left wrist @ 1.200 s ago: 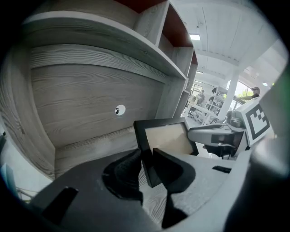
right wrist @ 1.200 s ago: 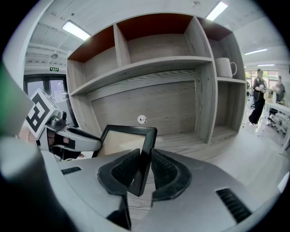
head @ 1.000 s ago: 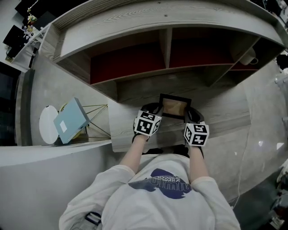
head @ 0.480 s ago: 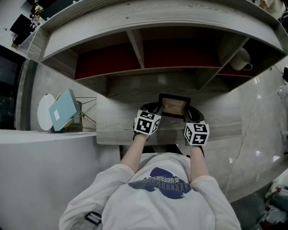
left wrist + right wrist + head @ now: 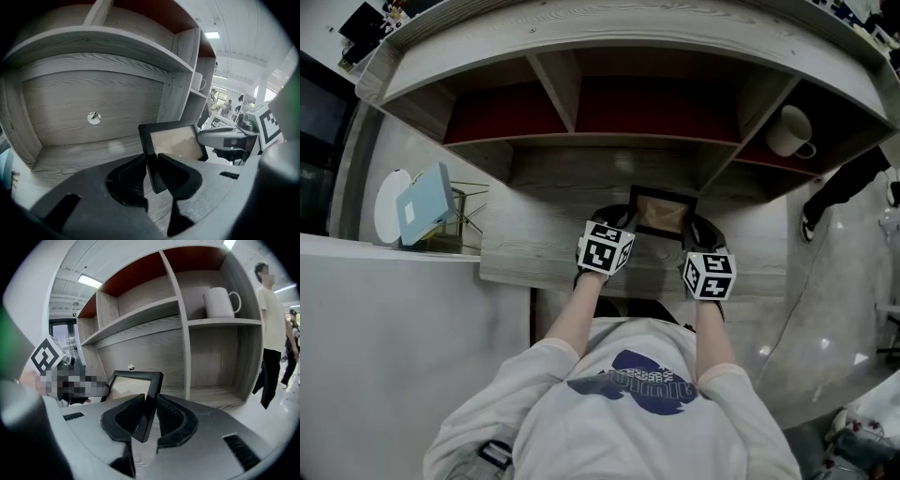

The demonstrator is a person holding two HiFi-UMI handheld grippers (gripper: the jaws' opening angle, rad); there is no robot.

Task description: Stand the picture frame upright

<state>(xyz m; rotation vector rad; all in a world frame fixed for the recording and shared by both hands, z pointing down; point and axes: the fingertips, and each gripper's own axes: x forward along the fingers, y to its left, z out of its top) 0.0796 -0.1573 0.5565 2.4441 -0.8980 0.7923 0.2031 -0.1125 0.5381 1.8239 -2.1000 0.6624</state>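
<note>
A black picture frame (image 5: 662, 212) with a pale tan insert hangs tilted back over the grey wooden desk (image 5: 534, 253), in front of the shelf unit. My left gripper (image 5: 624, 223) is shut on its left edge and my right gripper (image 5: 697, 231) is shut on its right edge. In the left gripper view the frame (image 5: 174, 142) stands between the dark pads (image 5: 176, 176), its lower corner off the wood. The right gripper view shows the frame (image 5: 133, 384) pinched at its right side bar by my right gripper (image 5: 148, 422).
A wooden shelf unit (image 5: 572, 103) with red-backed compartments rises behind the desk. A white mug (image 5: 789, 131) sits in its right compartment. A teal book (image 5: 422, 204) leans on a wire stand at the left beside a white disc (image 5: 386, 206). A person (image 5: 273, 329) stands at the right.
The head view has swung, so the shelf and the teal book sit further left in the picture. Both grippers keep the same hold on the frame, which is slightly nearer the shelf.
</note>
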